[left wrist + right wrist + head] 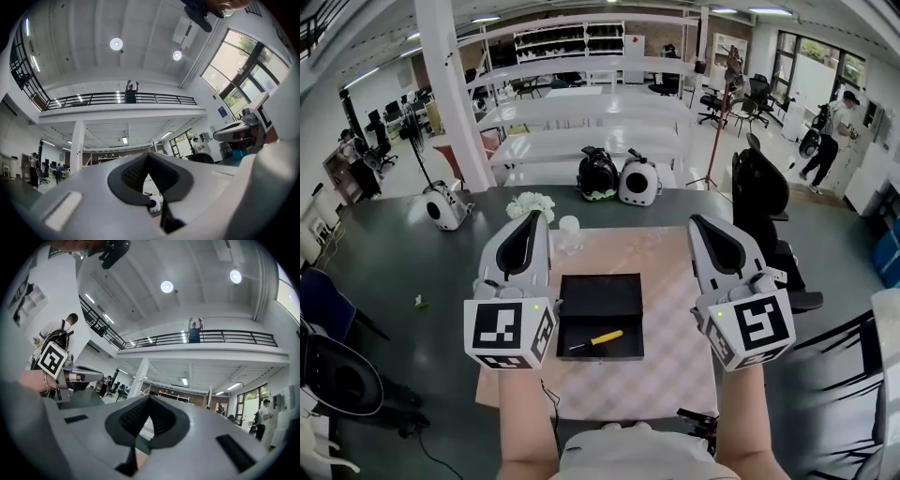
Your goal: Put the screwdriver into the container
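Head view: L gripper (pixel 533 218), R gripper (pixel 699 221) fingers (pixel 131 174) together
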{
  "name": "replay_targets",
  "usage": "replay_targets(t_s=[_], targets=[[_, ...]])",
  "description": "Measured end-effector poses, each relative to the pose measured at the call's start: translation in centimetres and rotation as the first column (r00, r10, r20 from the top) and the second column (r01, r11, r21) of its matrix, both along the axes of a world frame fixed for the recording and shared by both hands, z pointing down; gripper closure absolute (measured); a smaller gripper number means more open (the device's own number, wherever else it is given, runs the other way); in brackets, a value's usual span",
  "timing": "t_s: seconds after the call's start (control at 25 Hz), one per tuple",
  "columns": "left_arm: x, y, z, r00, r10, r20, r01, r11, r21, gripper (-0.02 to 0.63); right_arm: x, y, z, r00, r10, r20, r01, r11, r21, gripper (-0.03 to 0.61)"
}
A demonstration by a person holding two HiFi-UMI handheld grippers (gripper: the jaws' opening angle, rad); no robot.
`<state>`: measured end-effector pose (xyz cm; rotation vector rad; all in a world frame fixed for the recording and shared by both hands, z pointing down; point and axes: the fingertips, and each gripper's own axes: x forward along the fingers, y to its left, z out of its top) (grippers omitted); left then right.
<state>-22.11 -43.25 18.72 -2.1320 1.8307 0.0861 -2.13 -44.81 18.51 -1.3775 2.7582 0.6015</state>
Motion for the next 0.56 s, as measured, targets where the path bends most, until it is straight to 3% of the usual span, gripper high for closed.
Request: replay_targets(t_s=[0.56], targets=[[0.01, -0.26, 0.61, 1.000, -0.007, -0.016, 0.007, 1.000, -0.022, 0.604, 0.68, -0.50, 0.81, 1.000, 0.008, 0.008, -0.008, 1.000, -0.018, 0.574]])
